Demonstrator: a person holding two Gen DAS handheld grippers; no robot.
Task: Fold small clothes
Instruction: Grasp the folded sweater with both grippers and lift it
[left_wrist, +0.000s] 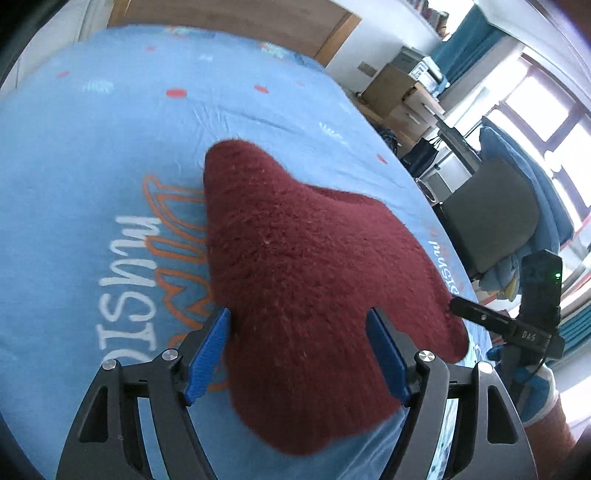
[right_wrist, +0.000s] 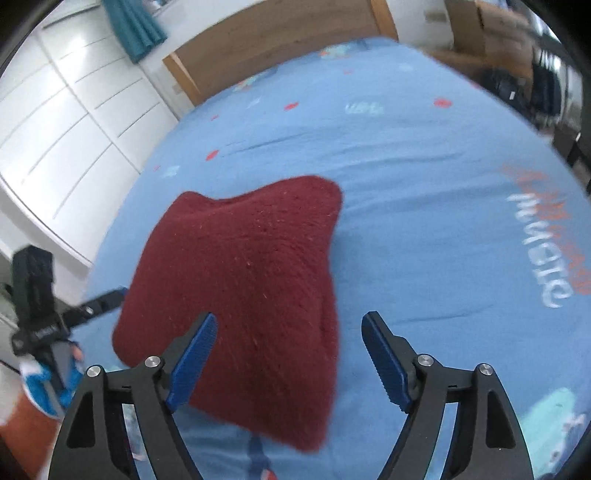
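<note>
A dark red fuzzy knitted garment lies spread on the light blue bed sheet; it also shows in the right wrist view. My left gripper is open above the garment's near part, its blue pads apart and holding nothing. My right gripper is open above the garment's near right edge, with the blue pads apart and empty. The right gripper's body shows at the right in the left wrist view; the left gripper's body shows at the left in the right wrist view.
The sheet carries white and orange lettering and red dots. A wooden headboard stands at the far end. White drawers lie left of the bed. Boxes, a dark chair and windows lie right of it.
</note>
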